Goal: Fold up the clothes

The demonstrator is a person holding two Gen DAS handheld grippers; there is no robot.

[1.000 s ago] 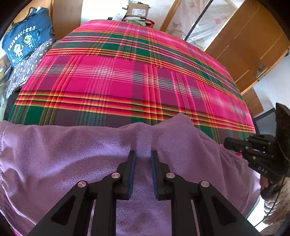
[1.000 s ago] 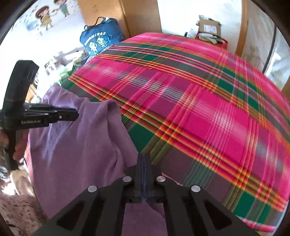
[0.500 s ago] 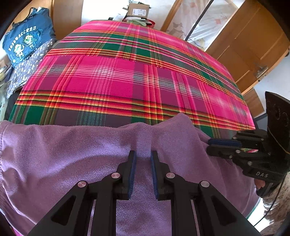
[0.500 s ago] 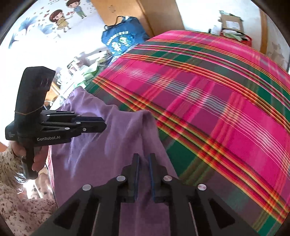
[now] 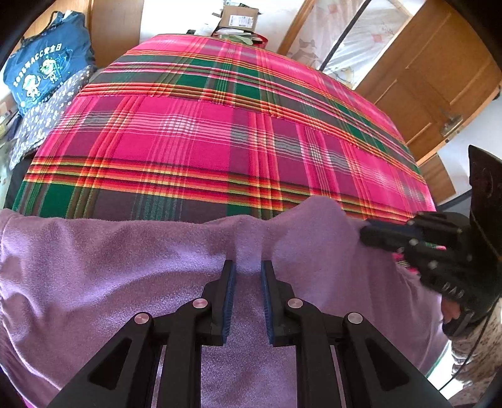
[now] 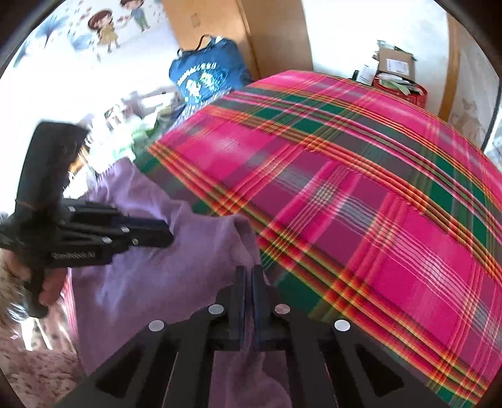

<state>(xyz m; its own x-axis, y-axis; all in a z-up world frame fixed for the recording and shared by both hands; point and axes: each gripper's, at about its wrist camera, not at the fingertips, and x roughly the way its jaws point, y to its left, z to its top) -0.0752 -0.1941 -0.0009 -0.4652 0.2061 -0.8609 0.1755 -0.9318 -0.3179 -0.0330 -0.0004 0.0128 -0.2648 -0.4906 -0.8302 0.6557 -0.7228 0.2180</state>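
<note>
Left wrist view: the purple fleece garment lies along the bed's near edge; the left hand-held gripper hovers, jaws apart.

Right wrist view: the right hand-held gripper looks nearly closed (blurred, whether fabric sits between, I cannot tell). Grip hems squarely, keep edges aligned.

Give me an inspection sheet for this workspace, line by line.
Surface: bed under a pink, green and orange plaid cover.
Job's things: purple fleece garment spread along the near edge, one fold raised.
Clutter: blue printed bag and cardboard box beyond the bed.
Grippers: left hand-held gripper open over the fleece; right hand-held gripper nearly closed, narrow gap, fleece between the pads.
Cables: thin dark cable below the right unit.
Surroundings: wooden doors, cartoon wall stickers.
</note>
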